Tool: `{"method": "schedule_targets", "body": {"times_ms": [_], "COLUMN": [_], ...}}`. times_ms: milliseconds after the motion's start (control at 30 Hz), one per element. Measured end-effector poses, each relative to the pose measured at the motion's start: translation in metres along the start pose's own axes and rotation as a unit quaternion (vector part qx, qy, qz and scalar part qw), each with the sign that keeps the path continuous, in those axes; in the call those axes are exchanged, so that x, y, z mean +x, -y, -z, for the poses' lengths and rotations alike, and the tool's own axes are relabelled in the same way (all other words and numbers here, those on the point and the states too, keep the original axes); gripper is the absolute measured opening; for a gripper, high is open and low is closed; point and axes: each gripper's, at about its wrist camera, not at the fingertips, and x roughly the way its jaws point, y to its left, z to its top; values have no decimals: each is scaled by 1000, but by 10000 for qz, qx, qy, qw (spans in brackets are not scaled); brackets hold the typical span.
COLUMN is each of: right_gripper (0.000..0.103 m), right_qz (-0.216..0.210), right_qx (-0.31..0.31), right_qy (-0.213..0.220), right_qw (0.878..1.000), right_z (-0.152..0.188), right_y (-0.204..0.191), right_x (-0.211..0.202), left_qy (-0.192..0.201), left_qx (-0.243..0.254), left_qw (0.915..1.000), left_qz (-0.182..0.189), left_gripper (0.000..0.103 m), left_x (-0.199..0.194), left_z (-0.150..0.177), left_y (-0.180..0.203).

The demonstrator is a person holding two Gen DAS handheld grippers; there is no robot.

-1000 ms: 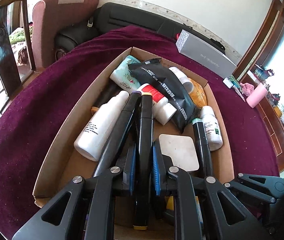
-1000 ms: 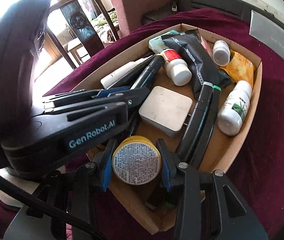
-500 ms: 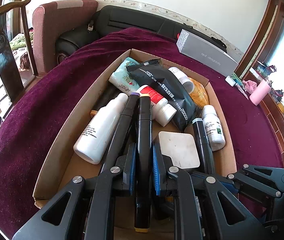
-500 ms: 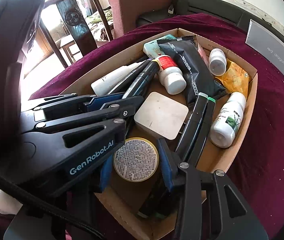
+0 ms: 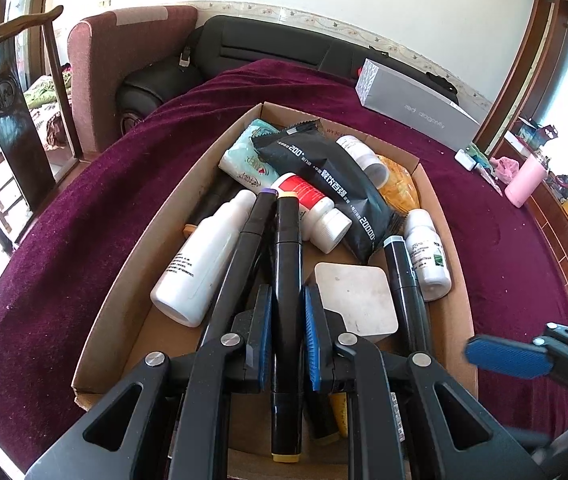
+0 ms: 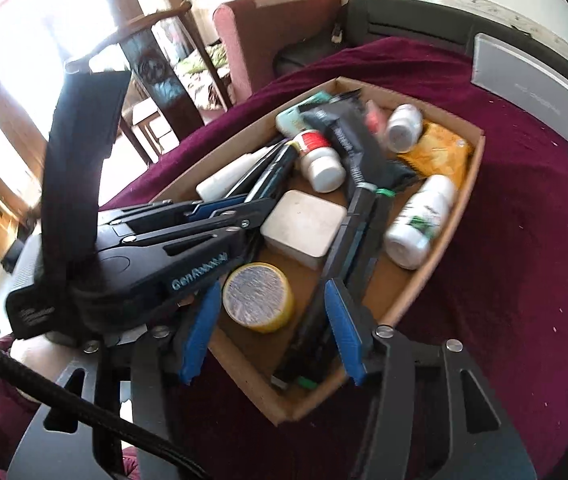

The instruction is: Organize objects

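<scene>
A cardboard box (image 5: 123, 280) on a maroon cloth holds bottles, markers and pouches. My left gripper (image 5: 288, 340) is shut on a black marker with a yellow end (image 5: 288, 280), over the box's near end. The left gripper also shows in the right wrist view (image 6: 219, 210). My right gripper (image 6: 271, 324) is open above the box's near corner. A round yellow-rimmed tin (image 6: 259, 297) lies in the box (image 6: 436, 264) between the right gripper's blue pads, not touched. One right pad (image 5: 508, 358) shows in the left wrist view.
In the box: a white bottle (image 5: 207, 256), red-label bottle (image 5: 312, 208), black pouch (image 5: 332, 184), white square tin (image 5: 356, 300), more markers (image 5: 404, 280), green-label bottle (image 6: 420, 220). A grey carton (image 5: 416, 108) and pink cup (image 5: 524, 184) stand beyond. Chairs stand left.
My right gripper opened and let go of the yellow-rimmed tin, which now lies in the box, then drew back. My left gripper stays shut on the marker.
</scene>
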Motion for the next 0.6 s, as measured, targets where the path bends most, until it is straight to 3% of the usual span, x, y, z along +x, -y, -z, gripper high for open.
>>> {"method": "schedule_targets", "body": {"times_ms": [400,600], "right_gripper": [54,54], "right_qz": [-208,-285], "right_qx": [891,1085], "right_qy": [321,434], "right_qw": [9953,9927], "right_z": [19,25], "right_y": [44,58], "right_x": [-33,-44], "left_qy": [465,519], "left_qx": [375,402], "left_qw": [9982,9978], "left_qz": [-47,-131], "left_gripper": [13,13], "left_x": [-38,-45], "left_z": [-5,-5], "left_y": [29,35]}}
